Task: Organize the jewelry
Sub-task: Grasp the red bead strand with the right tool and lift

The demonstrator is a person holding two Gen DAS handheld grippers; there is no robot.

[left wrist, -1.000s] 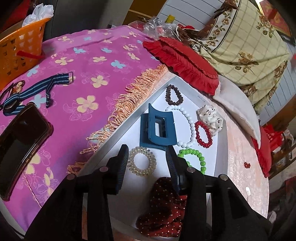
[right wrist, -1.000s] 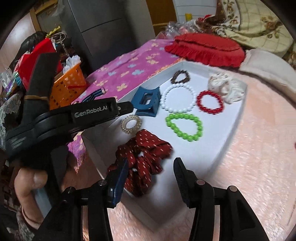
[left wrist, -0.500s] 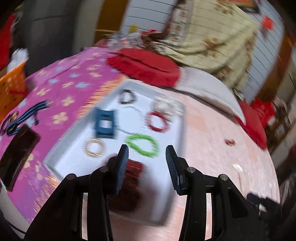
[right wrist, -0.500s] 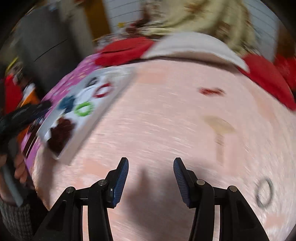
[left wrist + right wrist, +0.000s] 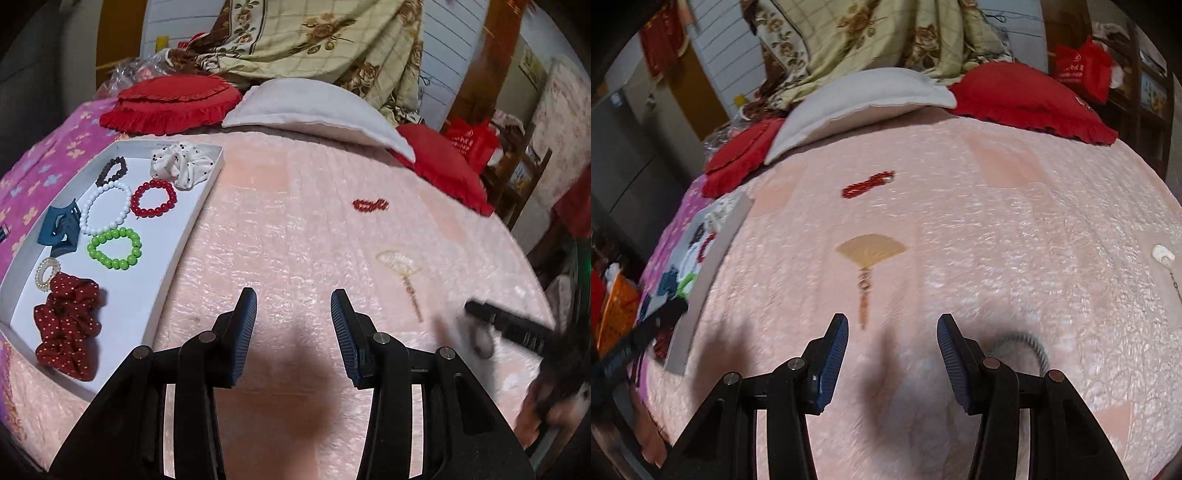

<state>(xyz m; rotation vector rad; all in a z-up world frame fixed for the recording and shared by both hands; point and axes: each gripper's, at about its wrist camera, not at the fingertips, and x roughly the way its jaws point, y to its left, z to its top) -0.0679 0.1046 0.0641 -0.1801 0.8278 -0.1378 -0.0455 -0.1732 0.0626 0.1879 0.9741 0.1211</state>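
- While the right gripper (image 5: pixel 892 334) is held parted and empty, the fan-shaped hairpin (image 5: pixel 870 251) is seen just ahead of its fingertips.
- The left gripper (image 5: pixel 293 308) is likewise held apart, nothing gripped.

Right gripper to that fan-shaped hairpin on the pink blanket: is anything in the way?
Nothing visible. The right gripper is open and empty, and only bare pink blanket lies between it and the fan-shaped hairpin. A grey ring lies off to its right, clear of that line.
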